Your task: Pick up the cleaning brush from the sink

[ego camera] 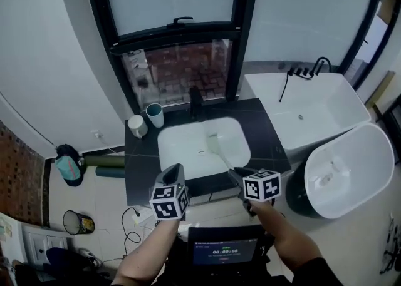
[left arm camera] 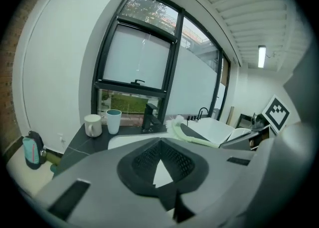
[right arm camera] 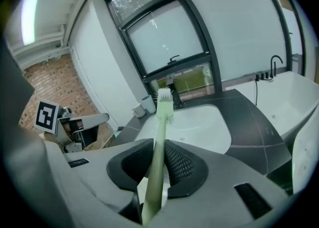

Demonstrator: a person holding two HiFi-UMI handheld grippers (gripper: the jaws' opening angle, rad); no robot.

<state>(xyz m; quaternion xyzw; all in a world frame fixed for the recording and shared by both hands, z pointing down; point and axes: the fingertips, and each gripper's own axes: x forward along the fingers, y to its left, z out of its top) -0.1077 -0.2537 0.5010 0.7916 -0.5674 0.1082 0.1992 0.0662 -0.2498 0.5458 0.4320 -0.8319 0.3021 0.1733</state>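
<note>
The cleaning brush (right arm camera: 162,117) is gripped at its pale green handle by the right gripper (right arm camera: 158,148), whose dark ribbed fingers (right arm camera: 182,164) are clenched on it from both sides. The handle is seen running away from the fingers, and the small head with white bristles is carried at the far end. In the head view the brush (ego camera: 220,152) is seen as a pale strip reaching from the right gripper (ego camera: 237,173) over the front right part of the white sink (ego camera: 182,153), and it is not lying in the basin. The left gripper (ego camera: 175,169) is held just beside the right one, at the front edge of the dark counter (ego camera: 141,159). In the left gripper view its fingers (left arm camera: 144,159) are seen pressed together at their tips, with nothing gripped between them; the brush is seen there to the right, beyond the fingers. A black faucet (ego camera: 195,102) is mounted behind the sink. A white cup (ego camera: 136,126) and a teal cup (ego camera: 154,114) are set side by side at the counter's back left corner. A white bathtub (ego camera: 326,103) is placed to the right of the counter.
</note>
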